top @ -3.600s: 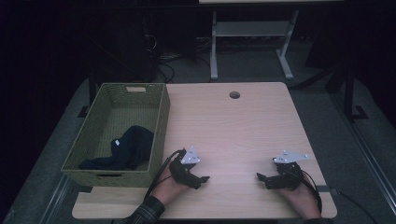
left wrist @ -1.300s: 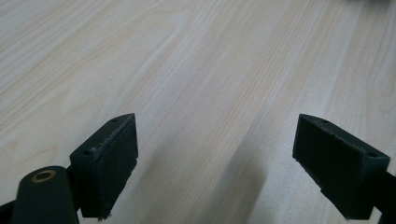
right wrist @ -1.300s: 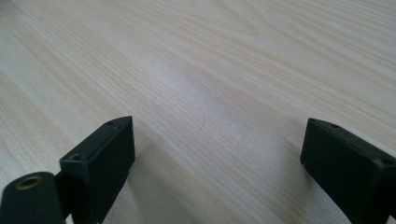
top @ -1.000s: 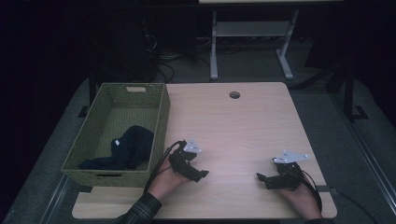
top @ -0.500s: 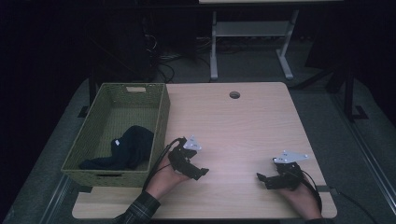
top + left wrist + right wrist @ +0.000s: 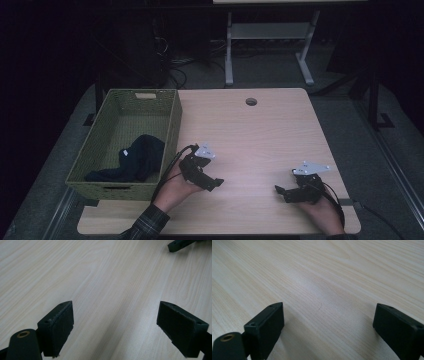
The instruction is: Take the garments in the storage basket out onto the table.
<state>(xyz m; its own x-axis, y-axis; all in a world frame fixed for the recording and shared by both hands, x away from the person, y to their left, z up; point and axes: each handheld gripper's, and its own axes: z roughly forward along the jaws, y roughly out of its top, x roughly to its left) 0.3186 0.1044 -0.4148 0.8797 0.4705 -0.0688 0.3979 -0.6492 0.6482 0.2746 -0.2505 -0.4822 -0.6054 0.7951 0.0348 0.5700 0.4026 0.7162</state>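
Note:
My left gripper (image 6: pixel 214 183) rests low over the light wooden table (image 6: pixel 250 135), just right of a green woven basket (image 6: pixel 173 125), and points right. Its black jaws stand wide apart over bare wood in the left gripper view, where the left gripper (image 6: pixel 116 322) is open and holds nothing. My right gripper (image 6: pixel 280 190) sits near the table's front right and points left. It is open too, and the right gripper (image 6: pixel 327 322) has only wood grain between its jaws. A dark cloth (image 6: pixel 137 157) lies inside the basket.
The basket takes up the table's left side. A round cable hole (image 6: pixel 251 101) sits near the far edge. A jaw tip of the other gripper (image 6: pixel 180 243) shows at the top right of the left gripper view. A white desk frame (image 6: pixel 270 32) stands beyond the table.
My left gripper has shifted slightly up and left toward the basket and turned to point more to the right. The right gripper has stayed still.

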